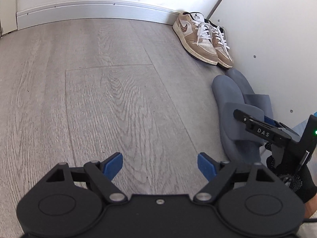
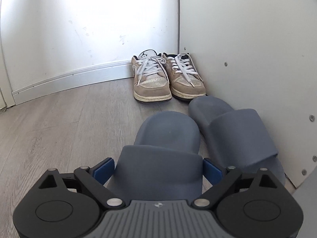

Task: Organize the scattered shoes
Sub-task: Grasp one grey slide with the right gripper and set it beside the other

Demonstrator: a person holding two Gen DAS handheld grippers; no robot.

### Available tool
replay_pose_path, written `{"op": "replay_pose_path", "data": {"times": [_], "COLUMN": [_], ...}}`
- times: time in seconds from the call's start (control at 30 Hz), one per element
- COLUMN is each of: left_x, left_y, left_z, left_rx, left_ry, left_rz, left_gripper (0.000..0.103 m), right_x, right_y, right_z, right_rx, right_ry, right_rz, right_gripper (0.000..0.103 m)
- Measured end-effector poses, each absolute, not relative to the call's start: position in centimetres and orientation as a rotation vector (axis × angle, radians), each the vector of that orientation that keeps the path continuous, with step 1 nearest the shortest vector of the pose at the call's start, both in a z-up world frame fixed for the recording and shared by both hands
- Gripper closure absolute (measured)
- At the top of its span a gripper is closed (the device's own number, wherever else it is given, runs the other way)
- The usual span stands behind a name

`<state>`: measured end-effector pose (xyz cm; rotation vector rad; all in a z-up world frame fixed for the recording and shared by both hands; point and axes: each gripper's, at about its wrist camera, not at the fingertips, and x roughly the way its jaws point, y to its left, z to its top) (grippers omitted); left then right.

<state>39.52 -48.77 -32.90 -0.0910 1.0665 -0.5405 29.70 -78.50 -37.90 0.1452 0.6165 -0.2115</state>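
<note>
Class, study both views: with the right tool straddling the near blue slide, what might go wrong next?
1. The right tool has its fingers on either side of the near slide's soft strap; a grip there may deform it or slip.
2. The other slide lies close beside it by the white panel, so shifting the near one could knock it askew.
</note>
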Motion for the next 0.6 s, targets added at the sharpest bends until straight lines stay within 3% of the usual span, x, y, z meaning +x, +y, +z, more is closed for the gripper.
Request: {"op": "replay_pose_path", "data": {"times": [0.2, 0.4, 0.6], "left_x": [39.5, 38.9, 38.6], "left_y": [-49.8, -50.5, -50.2], "left_z": [-33.3, -33.5, -33.2], "left_rx": [-0.083, -0.060, -0.069], "left_ry": [1.077, 1.078, 1.076], "left_rz": [-0.562, -0.589, -0.589], "left_gripper": [0.020, 0.020, 0.020], "right_x": [26.7, 21.9, 20.7], "right_y": [-77.7, -74.5, -71.5], "right_z": [-36.4, -36.7, -38.2], "right_rx": [0.190, 0.251, 0.202], "right_ry": [0.583, 0.599, 0.676], "right_rz": [-0.281, -0.382, -0.394], "right_gripper": [0.008, 0.014, 0.015]}}
